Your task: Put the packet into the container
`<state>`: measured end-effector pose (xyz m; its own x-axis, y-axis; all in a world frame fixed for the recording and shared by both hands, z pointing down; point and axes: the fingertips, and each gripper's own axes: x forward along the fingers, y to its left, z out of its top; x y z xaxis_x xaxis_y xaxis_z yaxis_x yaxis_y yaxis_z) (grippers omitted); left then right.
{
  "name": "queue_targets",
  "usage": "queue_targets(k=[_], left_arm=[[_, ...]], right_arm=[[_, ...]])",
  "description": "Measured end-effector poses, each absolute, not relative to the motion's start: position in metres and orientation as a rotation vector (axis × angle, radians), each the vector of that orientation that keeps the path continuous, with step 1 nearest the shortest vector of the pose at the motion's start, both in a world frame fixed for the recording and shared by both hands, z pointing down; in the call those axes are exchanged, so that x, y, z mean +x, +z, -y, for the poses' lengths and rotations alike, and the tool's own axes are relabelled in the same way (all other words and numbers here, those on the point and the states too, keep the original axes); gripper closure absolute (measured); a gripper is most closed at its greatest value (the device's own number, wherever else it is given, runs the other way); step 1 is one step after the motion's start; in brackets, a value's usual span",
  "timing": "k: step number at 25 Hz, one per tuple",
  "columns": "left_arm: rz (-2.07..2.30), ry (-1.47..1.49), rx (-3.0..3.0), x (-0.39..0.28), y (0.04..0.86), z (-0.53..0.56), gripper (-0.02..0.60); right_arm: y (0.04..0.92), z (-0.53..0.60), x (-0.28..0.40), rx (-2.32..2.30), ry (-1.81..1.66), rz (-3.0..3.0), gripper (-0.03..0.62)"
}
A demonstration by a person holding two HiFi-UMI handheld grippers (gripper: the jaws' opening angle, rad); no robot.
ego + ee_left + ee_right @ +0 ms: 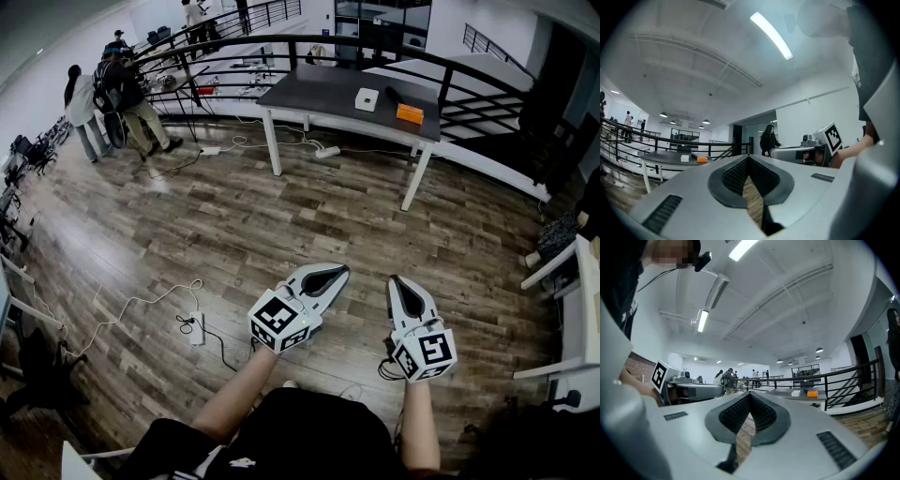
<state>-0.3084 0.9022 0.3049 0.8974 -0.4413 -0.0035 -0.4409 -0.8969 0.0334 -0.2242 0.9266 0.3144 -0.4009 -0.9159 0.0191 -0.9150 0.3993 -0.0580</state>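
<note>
Wooden floor [281,216] separates table [319,94] with packet [410,113] from left gripper [343,270] and right gripper [395,279], fingers closed, empty.

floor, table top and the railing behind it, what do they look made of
Floor: wood planks or wood-look laminate; brown grain, plank seams, a slight sheen.
Table top: dark grey and matte, probably laminate or painted board; flat and even, no grain visible.
Railing: probably black painted metal; thin bars under a curved top rail.
</note>
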Motion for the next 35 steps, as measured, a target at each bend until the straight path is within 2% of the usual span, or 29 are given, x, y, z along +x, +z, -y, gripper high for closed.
queue_targets(k=[23,35], left_arm=[[0.679,0.016,3.002,-0.28,0.316,-0.902,0.575],[0.713,0.016,3.003,-0.222,0.316,-0.906,0.575]], right_arm=[[0.321,-0.924,-0.203,-1.732,-0.107,-2.601,0.591],[0.328,-0.926,-0.144,-1.721,-0.107,-2.63,0.591]])
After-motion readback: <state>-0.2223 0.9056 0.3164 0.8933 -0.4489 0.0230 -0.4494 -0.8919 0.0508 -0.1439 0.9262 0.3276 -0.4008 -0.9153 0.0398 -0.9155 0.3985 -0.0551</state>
